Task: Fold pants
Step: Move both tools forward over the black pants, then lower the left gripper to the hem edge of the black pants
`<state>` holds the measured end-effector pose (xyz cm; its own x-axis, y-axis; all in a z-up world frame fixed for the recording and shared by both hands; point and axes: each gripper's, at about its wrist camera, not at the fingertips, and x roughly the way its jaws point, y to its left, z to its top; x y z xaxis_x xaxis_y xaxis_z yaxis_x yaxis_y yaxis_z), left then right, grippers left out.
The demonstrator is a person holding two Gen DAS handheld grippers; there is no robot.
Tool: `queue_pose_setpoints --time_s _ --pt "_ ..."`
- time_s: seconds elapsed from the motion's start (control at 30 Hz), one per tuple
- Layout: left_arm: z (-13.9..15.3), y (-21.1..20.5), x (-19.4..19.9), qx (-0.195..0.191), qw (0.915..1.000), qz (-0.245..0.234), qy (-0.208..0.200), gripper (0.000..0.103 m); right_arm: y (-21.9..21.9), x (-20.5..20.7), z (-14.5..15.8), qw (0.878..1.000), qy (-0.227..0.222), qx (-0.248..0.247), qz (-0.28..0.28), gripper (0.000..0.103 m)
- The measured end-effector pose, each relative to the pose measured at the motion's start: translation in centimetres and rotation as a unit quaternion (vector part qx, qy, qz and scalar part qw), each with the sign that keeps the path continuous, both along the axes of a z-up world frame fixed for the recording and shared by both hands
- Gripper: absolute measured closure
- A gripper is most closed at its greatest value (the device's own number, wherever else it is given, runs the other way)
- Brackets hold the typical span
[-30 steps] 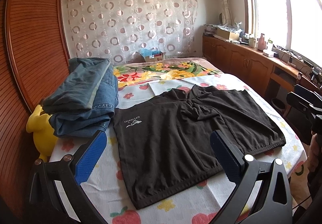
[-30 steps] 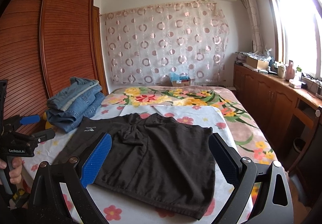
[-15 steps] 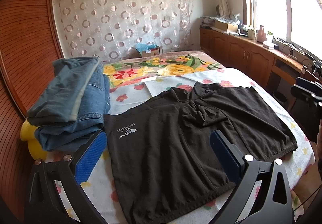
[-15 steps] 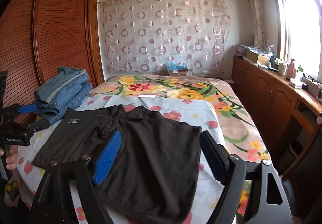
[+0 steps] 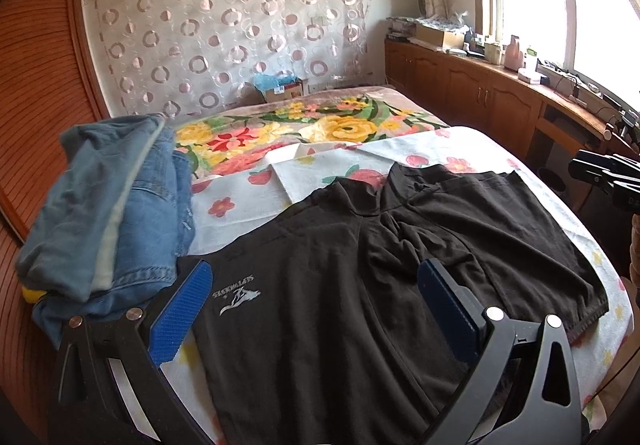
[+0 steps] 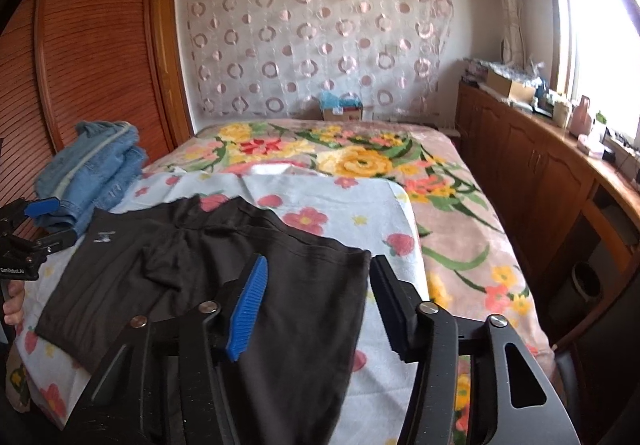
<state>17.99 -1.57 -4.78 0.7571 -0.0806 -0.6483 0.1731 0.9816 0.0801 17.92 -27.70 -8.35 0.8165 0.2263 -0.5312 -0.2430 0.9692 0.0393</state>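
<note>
A bed (image 6: 460, 229) with a flowered sheet fills the room; black shorts (image 5: 360, 309) lie flat across its near end — light, limp cloth, best pinched at a hem. The right gripper (image 6: 316, 309) is closing above one leg, nothing pinched yet; the left gripper (image 5: 316, 309) gapes empty. The white logo is mirrored — unreadable.

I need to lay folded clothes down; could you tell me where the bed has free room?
Free: the floral blanket beyond the black shorts, toward the curtain. Crowded: the jeans pile by the wardrobe, with the shorts covering the near sheet.
</note>
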Motion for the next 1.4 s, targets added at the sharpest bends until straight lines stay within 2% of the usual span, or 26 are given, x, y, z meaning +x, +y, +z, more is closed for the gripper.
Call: queue_pose_setpoints --time_s 0.1,0.3,0.6,0.77,0.83,0.93,1.07,1.3,1.4 --pt "-1.2 0.0 1.2 -0.006 0.9998 -0.011 0.019 0.000 -0.5 1.4 -0.5 1.000 0.029 0.000 -0.005 0.058" --pt "-3.5 -0.1 2.5 -0.017 0.9975 -0.040 0.057 0.000 -1.0 3.8 -0.9 0.996 0.085 -0.010 -0.018 0.062" --pt "-5.8 -0.3 3.4 -0.014 0.9944 -0.051 0.092 0.000 -0.2 6.2 0.9 0.989 0.147 -0.015 -0.002 0.070" --pt "-6.0 -0.3 3.4 -0.014 0.9939 -0.055 0.094 0.000 0.0 5.6 2.5 0.988 0.156 -0.017 0.004 0.078" --pt "-6.1 -0.3 3.3 -0.013 0.9936 -0.057 0.096 0.000 -0.4 5.3 3.1 0.988 0.156 -0.015 0.004 0.090" --pt "-6.3 -0.3 3.5 -0.009 0.9932 -0.055 0.102 0.000 -0.5 4.7 3.9 0.989 0.147 -0.022 0.000 0.098" --pt "-6.4 -0.3 3.5 -0.010 0.9930 -0.054 0.104 0.000 -0.9 4.3 5.4 0.991 0.107 -0.065 -0.044 0.099" --pt "-6.5 -0.1 3.6 -0.013 0.9927 -0.051 0.109 0.000 -0.8 2.5 5.4 0.989 0.125 -0.066 -0.045 0.099" --pt "-6.3 0.0 3.4 -0.012 0.9932 -0.043 0.107 0.000 -1.2 0.8 6.7 0.992 0.116 -0.043 -0.034 0.099"
